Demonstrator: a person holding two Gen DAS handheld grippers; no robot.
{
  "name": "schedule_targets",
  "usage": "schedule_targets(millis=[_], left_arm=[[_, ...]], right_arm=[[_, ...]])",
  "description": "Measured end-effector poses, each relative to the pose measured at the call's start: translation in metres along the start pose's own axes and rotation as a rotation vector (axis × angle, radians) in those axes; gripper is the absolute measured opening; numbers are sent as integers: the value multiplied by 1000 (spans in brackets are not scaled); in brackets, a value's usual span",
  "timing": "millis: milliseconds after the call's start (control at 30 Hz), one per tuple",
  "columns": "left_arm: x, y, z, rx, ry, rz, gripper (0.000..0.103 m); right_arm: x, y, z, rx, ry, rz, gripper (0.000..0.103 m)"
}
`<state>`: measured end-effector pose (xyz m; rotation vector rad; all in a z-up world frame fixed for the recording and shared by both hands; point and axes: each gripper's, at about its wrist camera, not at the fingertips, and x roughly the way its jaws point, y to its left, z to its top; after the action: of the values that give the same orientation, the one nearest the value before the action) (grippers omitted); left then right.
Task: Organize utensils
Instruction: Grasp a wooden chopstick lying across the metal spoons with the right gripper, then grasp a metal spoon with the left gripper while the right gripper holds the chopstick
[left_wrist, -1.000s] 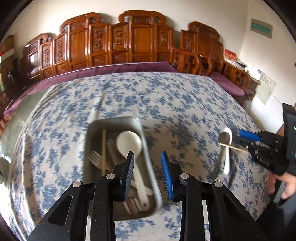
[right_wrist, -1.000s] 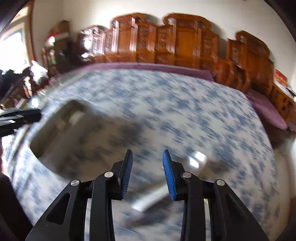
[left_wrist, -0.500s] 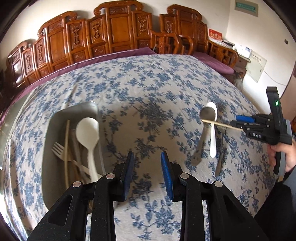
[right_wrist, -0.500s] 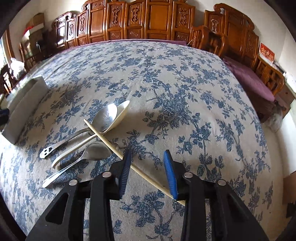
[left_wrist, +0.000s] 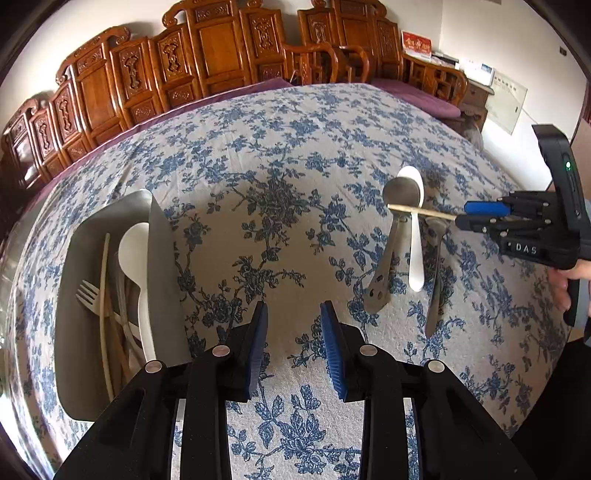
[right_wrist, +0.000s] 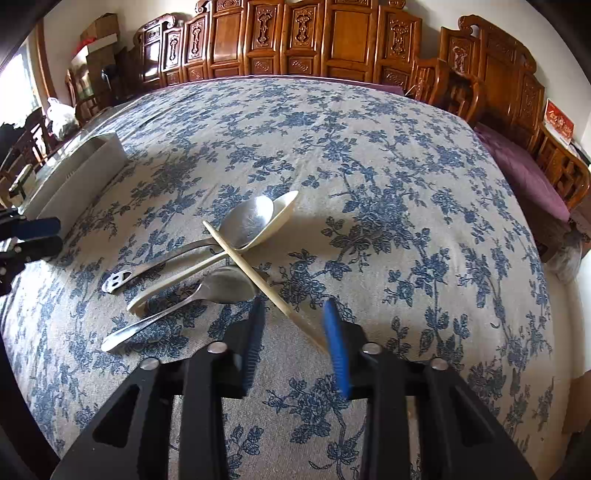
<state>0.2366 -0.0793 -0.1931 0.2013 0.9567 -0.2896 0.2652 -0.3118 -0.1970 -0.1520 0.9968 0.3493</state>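
Lying loose — three spoons (right_wrist: 207, 258), one chopstick (right_wrist: 258, 280).

Bare tablecloth (left_wrist: 280, 206) lies open between tray (left_wrist: 162, 258) and spoons (left_wrist: 402, 229).

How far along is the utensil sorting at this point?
Done: a white spoon, a fork and chopsticks lie in the tray. In hand: the right tool's jaws have just been closing around a chopstick, not yet gripped. Left: two metal spoons and a second white spoon on the tablecloth.
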Motion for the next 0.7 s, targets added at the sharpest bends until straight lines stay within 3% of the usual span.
schedule_targets(millis=[167, 267, 500, 700], left_arm=[[4, -4, -2, 8, 16, 13, 28], [5, -3, -3, 1, 31, 30, 28], [5, -1, -2, -74, 50, 18, 28], [8, -25, 3, -67, 46, -15, 28]], right_arm=[[8, 1, 0, -28, 23, 4, 30], [7, 5, -2, -67, 29, 21, 18], [2, 15, -4, -124, 27, 73, 6], [-17, 12, 0, -100, -50, 125, 6]])
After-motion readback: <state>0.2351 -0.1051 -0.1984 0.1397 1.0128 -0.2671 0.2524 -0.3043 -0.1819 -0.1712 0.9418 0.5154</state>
